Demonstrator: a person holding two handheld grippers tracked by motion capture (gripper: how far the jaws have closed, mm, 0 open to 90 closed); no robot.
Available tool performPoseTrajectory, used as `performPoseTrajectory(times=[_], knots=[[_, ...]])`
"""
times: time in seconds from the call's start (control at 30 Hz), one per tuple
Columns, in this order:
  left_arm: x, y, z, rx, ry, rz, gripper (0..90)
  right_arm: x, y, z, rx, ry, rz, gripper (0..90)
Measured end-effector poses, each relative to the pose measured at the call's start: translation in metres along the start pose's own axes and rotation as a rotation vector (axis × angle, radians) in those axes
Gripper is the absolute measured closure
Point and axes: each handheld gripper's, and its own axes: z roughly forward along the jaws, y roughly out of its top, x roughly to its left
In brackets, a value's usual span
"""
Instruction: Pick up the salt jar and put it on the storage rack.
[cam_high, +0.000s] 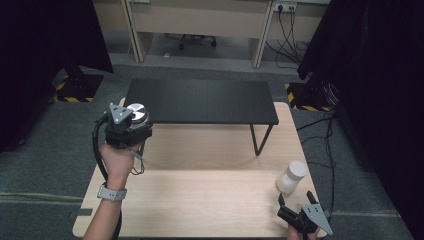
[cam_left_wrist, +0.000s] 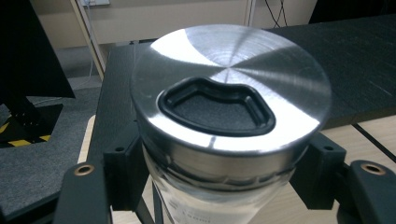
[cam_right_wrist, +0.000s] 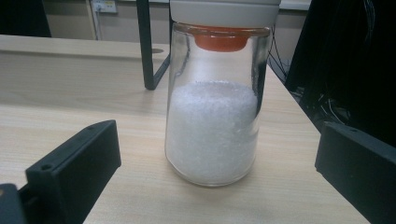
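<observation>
A clear jar with a brushed-metal lid (cam_left_wrist: 231, 88) is held up in the air at the left end of the black shelf (cam_high: 200, 100), its lid (cam_high: 136, 111) catching the light. My left gripper (cam_high: 134, 136) is shut on the jar's body just under the lid. A second glass jar (cam_right_wrist: 212, 116), partly filled with white grains and capped in white, stands on the wooden table near its right front corner (cam_high: 291, 177). My right gripper (cam_high: 291, 203) rests low behind that jar, open, with its jaws wide apart and not touching the glass.
The black shelf stands on thin legs (cam_high: 256, 140) across the back half of the wooden table (cam_high: 200, 200). Black curtains hang at both sides. Cables (cam_high: 325, 145) trail down past the table's right edge.
</observation>
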Motion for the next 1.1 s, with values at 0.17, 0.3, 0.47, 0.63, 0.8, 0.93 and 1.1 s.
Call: performPoseTrajectory(times=[0.17,0.3,0.47,0.63,0.8,0.93,1.1], knots=[[0.0,0.007,0.002,-0.011,-0.003,-0.003,31.1,0.0,0.0,0.0,0.0,-0.001,0.0,0.4],[0.0,0.013,0.005,-0.017,0.002,0.005,31.1,0.0,0.0,0.0,0.0,0.0,0.0,0.4],[0.003,0.019,0.01,-0.026,-0.009,-0.013,31.1,0.0,0.0,0.0,0.0,-0.001,0.0,0.4],[0.003,0.025,0.016,-0.033,-0.005,-0.013,31.1,0.0,0.001,0.0,0.003,-0.002,-0.003,0.4],[0.001,0.032,0.022,-0.036,-0.003,0.004,31.1,0.0,0.001,0.001,0.006,-0.001,-0.006,0.4],[0.002,0.036,0.029,-0.036,-0.003,0.009,31.1,0.0,0.001,0.001,0.005,-0.001,-0.004,0.4],[0.004,0.039,0.038,-0.032,0.001,0.014,31.1,0.0,0.001,0.001,0.006,0.0,-0.01,0.4]])
